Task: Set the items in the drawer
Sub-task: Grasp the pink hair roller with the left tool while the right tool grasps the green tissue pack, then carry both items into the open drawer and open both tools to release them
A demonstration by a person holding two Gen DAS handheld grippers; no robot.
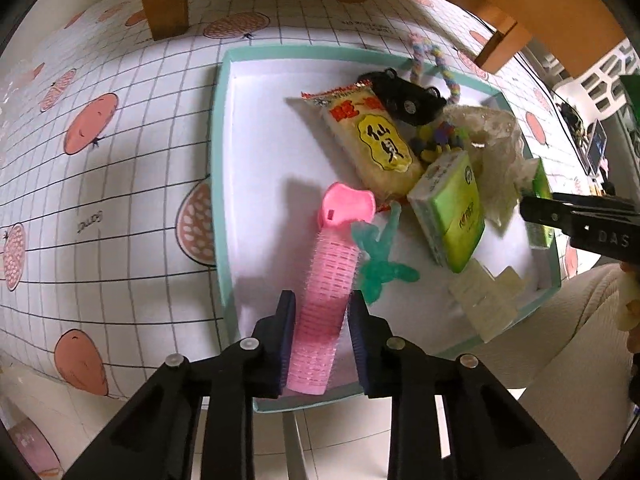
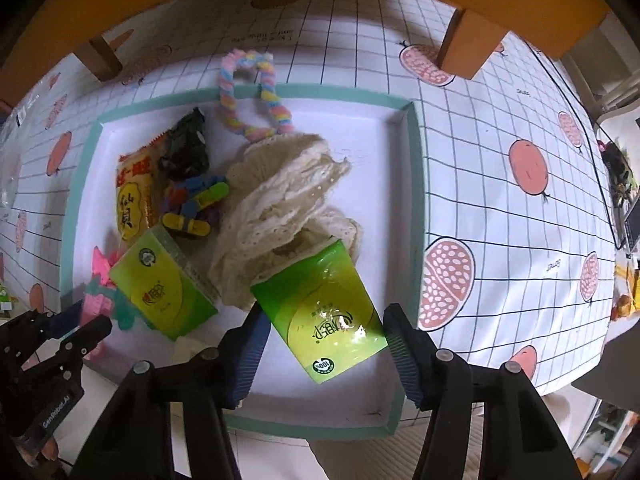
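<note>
Nearest the left wrist camera, the left gripper [image 1: 320, 320] points steeply down with its dark blue pads closed against the sides of a pink hair roller [image 1: 324, 292], which lies lengthwise on the white floor of a teal-rimmed drawer tray [image 1: 224, 208]. Just right of the roller lies a small green translucent figure [image 1: 378, 264], and beyond it a rice-cracker packet [image 1: 374, 140], a black toy car [image 1: 404, 96], a green tissue pack [image 1: 450, 208] and a cream lace cloth [image 1: 496, 136]; a pastel twisted pipe cleaner [image 1: 432, 60] hangs over the far rim. In the right wrist view, the right gripper [image 2: 324, 344] points straight down over the tray's near right corner, its jaws partly open around a green foil packet [image 2: 324, 312]; the left pad touches or nearly touches the packet's edge, while the right pad stands just clear, so a firm hold cannot be confirmed. Coloured plastic clips [image 2: 196, 204] lie between the cracker packet and the lace cloth. Beneath the tray, a grid-patterned tablecloth with fruit prints [image 2: 520, 208] covers the table.
</note>
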